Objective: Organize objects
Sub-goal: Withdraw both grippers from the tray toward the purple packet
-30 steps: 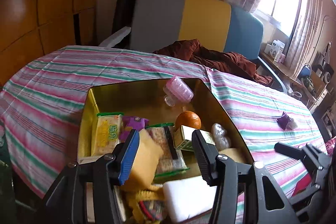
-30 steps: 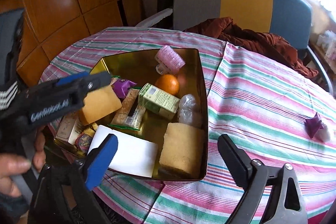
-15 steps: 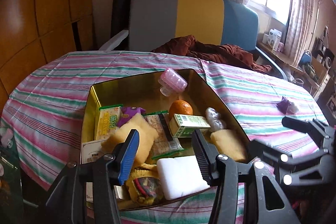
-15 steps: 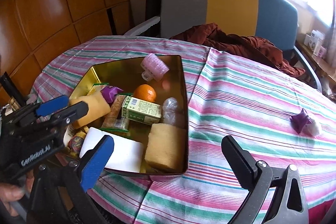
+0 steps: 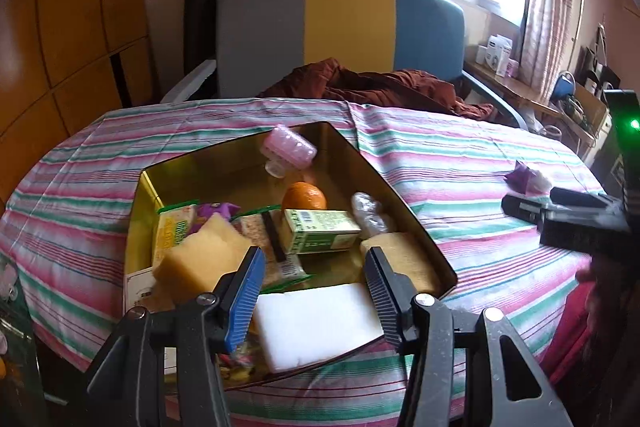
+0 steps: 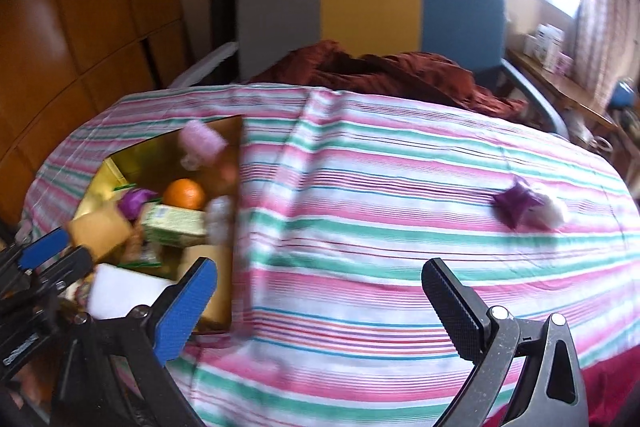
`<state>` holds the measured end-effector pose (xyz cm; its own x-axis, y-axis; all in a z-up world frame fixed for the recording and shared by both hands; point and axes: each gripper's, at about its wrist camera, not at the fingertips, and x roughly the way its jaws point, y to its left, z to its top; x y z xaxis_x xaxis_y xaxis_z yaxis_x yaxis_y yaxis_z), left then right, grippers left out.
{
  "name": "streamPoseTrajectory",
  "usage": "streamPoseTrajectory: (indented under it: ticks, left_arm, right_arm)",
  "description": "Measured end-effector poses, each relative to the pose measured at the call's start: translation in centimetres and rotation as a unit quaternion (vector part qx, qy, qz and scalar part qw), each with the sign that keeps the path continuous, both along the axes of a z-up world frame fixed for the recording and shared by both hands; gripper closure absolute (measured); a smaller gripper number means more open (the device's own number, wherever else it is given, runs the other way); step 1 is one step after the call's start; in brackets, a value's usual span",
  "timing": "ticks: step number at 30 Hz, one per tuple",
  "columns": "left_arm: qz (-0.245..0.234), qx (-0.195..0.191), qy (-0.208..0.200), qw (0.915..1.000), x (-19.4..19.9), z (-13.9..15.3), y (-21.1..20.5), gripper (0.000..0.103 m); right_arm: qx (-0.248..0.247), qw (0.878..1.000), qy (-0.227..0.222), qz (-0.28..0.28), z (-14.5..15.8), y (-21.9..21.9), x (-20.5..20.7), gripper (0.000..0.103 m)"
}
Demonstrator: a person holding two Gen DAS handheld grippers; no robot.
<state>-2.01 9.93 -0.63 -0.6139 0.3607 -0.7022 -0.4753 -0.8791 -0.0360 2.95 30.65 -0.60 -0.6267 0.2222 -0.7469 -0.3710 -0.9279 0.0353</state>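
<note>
Both grippers are spread wide and hold nothing: the left gripper (image 5: 314, 291) hovers over the gold rectangular tin tray (image 5: 404, 203) near the striped tablecloth's (image 6: 360, 211) left edge, the right gripper (image 6: 320, 301) above bare cloth. The crumpled purple wrapper (image 6: 516, 205) lies near the right edge.

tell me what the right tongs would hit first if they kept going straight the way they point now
Probably the bare pink-and-green striped tablecloth; nothing lies between the open right tongs. The purple crinkled wrapper sits off to their right, though blur makes depth uncertain.
</note>
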Motion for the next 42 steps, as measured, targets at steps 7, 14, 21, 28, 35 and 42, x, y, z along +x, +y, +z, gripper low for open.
streamPoseTrajectory:
  ticks: [7, 14, 21, 28, 35, 42]
  left_arm:
    - [-0.024, -0.008, -0.002, 0.9997, 0.4, -0.1, 2.1, 0.05]
    - [-0.055, -0.017, -0.006, 0.9984, 0.7, -0.2, 4.8, 0.05]
    - [-0.088, -0.02, -0.014, 0.9958, 1.3, -0.5, 7.6, 0.05]
    - [-0.117, -0.028, -0.031, 0.9922, 1.7, -1.4, 9.8, 0.05]
    - [-0.139, -0.041, -0.047, 0.9883, 2.0, -2.2, 12.1, 0.05]
    - [-0.165, -0.055, -0.059, 0.983, 2.1, -3.0, 15.2, 0.05]
  right_arm:
    - [-0.002, 0.998, -0.01, -0.067, 0.1, 5.9, 1.3, 0.0]
    - [-0.004, 0.993, -0.018, -0.121, 0.5, 11.6, 2.7, 0.0]
    - [-0.012, 0.984, -0.019, -0.178, 0.8, 17.3, 4.2, 0.0]
    - [-0.033, 0.968, -0.017, -0.249, 0.9, 23.6, 5.8, 0.0]
    - [-0.071, 0.945, -0.013, -0.318, -0.4, 29.5, 6.7, 0.0]
    - [-0.12, 0.936, -0.02, -0.331, -2.8, 33.1, 4.9, 0.0]
